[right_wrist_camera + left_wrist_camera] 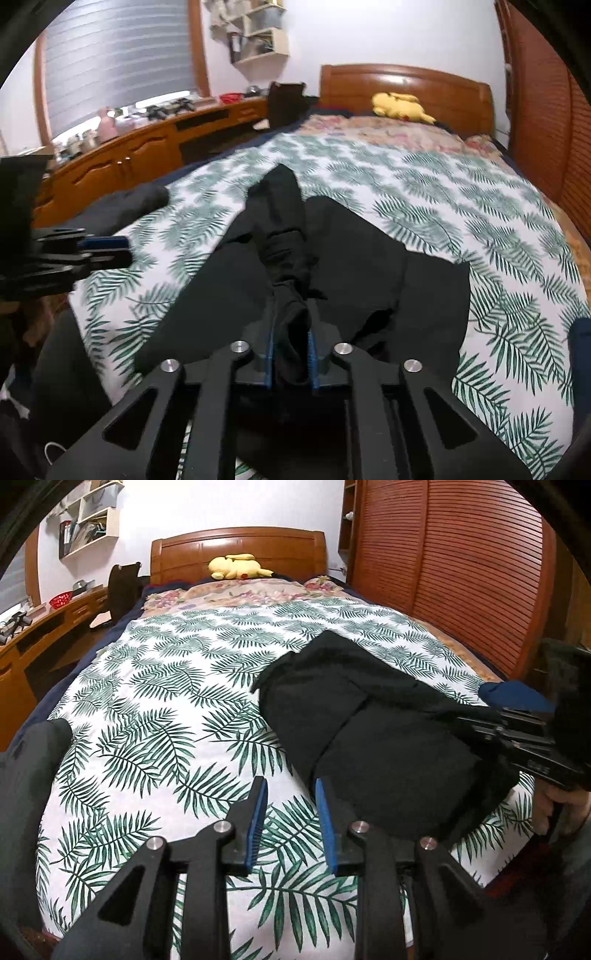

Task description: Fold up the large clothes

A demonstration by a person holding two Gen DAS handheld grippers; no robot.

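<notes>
Right hand-held gripper [291,354]: jaws clamped on a bunched fold of the black garment [332,258], which lies on the leaf-print bedspread [480,206] near the bed's foot. Left hand-held gripper [290,827]: jaws partly apart, nothing between them, beside the garment's near edge. Advice: pinch that edge before lifting, keep both grips level. Garment type unclear; layers indistinguishable, black on black.
</notes>
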